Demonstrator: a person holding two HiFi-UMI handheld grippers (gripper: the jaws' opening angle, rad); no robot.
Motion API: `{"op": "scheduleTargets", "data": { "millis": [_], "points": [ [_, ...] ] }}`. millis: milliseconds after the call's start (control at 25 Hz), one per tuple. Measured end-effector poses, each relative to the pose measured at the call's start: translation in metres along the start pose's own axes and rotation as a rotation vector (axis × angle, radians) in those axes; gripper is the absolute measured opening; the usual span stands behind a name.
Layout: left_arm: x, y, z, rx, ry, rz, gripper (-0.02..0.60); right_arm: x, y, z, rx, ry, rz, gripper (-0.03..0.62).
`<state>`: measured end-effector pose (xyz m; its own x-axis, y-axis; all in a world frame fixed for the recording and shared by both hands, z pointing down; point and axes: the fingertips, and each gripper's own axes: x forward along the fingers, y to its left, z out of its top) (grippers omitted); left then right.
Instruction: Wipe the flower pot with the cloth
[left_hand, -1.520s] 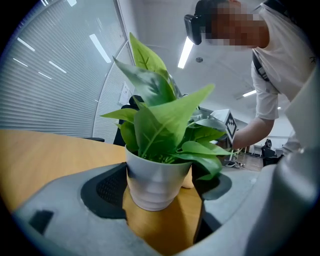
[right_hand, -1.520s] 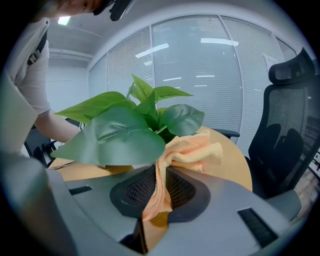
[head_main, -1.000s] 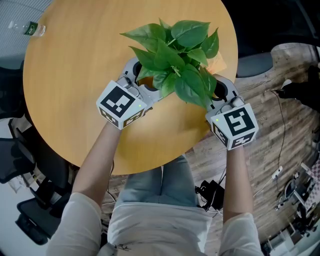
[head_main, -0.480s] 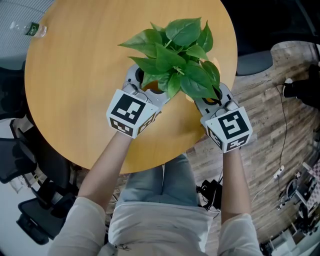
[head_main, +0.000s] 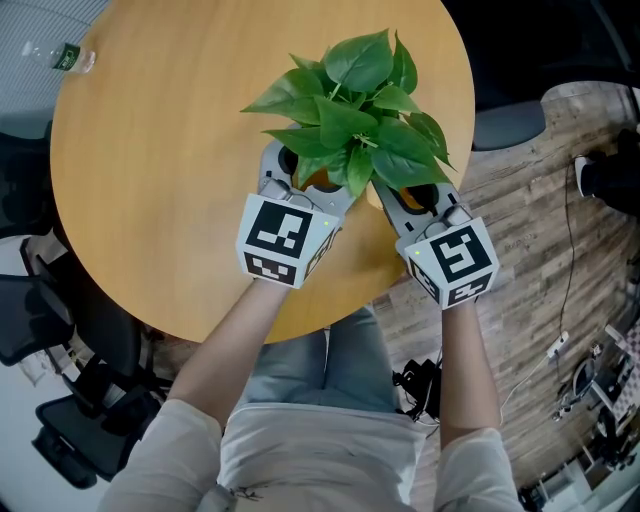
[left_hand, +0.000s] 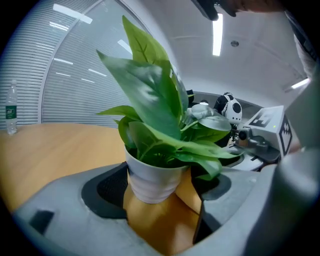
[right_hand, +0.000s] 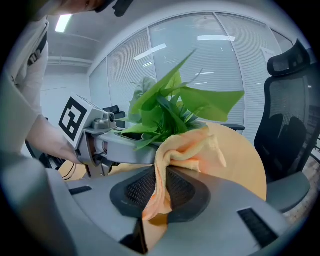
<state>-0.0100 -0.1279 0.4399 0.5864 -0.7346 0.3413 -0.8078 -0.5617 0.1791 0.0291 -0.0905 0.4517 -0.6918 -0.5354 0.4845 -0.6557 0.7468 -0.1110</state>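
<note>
Leaves (head_main: 355, 110) rotated, shifted upward; left claw (head_main: 312, 182) swung rightward with flower pot (left_hand: 152, 180); right claw (head_main: 420, 195) edged closer

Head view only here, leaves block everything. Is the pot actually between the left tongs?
Observer: Yes. The left gripper view shows the white ribbed flower pot standing between the wide-set jaws of the left tongs; whether both pads press it is unclear.
Operator: Right tongs got the cloth?
Observer: Yes, the right tongs are shut on the orange cloth, which is pinched between the pads and bunches beyond them.
Operator: Cloth on the pot?
Observer: Can't confirm. In the right gripper view the cloth bunch sits against the leaves and hides the pot wall.
</note>
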Motion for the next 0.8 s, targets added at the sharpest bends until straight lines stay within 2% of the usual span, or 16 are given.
{"op": "scheduleTargets", "data": {
  "millis": [200, 400, 480, 680, 800],
  "points": [
    [0.000, 0.000, 0.000, -0.002, -0.010, 0.008, 0.407, 0.000, -0.001, 0.001, 0.003, 0.002, 0.004, 0.057],
    [-0.004, 0.000, 0.001, -0.014, -0.022, -0.071, 0.408, -0.003, -0.005, -0.001, 0.042, -0.013, -0.005, 0.057],
    [-0.009, -0.001, 0.000, 0.021, -0.021, -0.118, 0.408, -0.005, -0.008, 0.000, 0.055, -0.020, -0.008, 0.057],
    [-0.019, -0.004, -0.021, 0.203, 0.040, -0.270, 0.410, -0.008, -0.014, 0.000, 0.059, -0.018, -0.014, 0.057],
    [-0.023, 0.011, -0.019, 0.212, 0.030, -0.314, 0.411, -0.009, -0.014, 0.000, 0.061, -0.020, -0.012, 0.057]
  ]
}}
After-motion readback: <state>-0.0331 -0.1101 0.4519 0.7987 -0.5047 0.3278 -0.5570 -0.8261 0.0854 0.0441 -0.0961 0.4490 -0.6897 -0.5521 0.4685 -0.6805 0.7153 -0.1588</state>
